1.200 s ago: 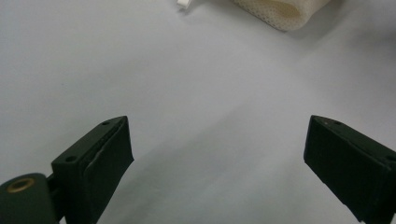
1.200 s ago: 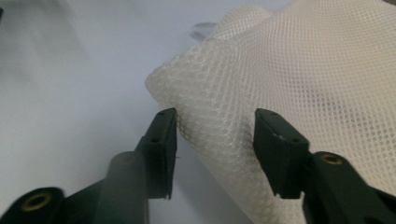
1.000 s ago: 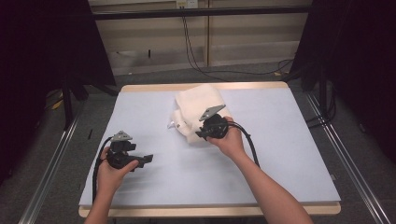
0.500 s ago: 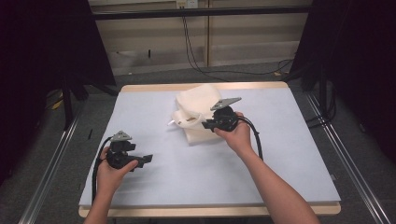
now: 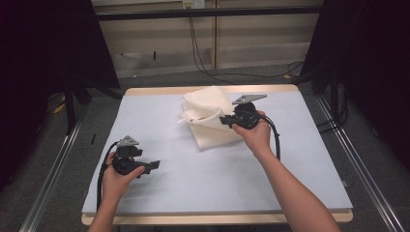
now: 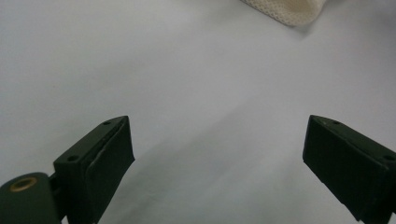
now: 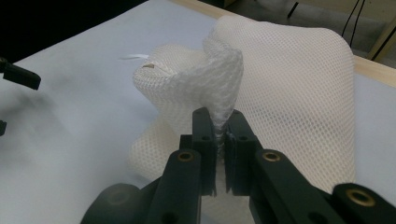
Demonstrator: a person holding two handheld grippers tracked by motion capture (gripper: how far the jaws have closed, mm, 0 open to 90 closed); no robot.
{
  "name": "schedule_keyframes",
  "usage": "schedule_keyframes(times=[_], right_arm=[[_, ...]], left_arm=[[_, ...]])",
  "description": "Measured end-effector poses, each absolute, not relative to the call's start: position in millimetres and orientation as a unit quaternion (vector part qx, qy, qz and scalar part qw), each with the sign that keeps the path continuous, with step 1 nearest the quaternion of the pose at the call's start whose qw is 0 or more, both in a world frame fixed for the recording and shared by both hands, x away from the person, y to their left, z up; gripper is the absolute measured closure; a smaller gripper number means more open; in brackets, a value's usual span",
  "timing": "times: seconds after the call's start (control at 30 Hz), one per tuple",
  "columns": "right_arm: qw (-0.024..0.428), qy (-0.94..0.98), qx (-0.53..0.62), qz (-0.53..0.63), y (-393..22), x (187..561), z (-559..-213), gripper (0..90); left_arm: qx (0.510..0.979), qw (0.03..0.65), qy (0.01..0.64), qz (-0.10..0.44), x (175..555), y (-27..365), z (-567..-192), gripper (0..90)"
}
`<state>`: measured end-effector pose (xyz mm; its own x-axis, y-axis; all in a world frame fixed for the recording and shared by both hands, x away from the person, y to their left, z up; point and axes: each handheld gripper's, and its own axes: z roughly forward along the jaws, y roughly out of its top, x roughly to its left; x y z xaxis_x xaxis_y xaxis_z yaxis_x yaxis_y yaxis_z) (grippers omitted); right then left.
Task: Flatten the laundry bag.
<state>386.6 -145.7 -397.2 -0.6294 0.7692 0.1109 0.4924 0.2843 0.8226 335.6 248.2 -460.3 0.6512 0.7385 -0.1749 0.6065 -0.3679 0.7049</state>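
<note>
Pinching a fold of the mesh bag (image 7: 280,79), apparently lifted, right hand-held gripper (image 7: 219,122).

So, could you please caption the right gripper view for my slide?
Right gripper pinching a fold of white mesh bag above the pale table.

A cream-white mesh bag (image 7: 289,84) with a fine honeycomb weave is seen on a pale grey-blue table cover (image 5: 159,121) edged in light wood. Both grippers, left (image 6: 217,172) and right (image 7: 219,140), are coloured black.
</note>
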Motion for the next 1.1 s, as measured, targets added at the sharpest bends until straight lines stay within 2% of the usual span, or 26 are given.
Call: schedule_keyframes(times=[0.47, 0.8, 1.1], right_arm=[[0.176, 0.759, 0.437, 0.450, -169.7, 386.4, -386.2, 84.7], [0.200, 0.720, 0.480, 0.459, -210.1, 385.4, -383.2, 84.6], [0.218, 0.693, 0.525, 0.443, -252.1, 380.3, -396.2, 84.5]], left_arm=[[0.827, 0.385, 0.403, 0.075, 335.5, 241.7, -461.2, 8.3], [0.834, 0.382, 0.392, 0.069, 335.9, 241.5, -460.9, 8.3], [0.832, 0.388, 0.392, 0.056, 335.6, 238.2, -460.2, 8.3]])
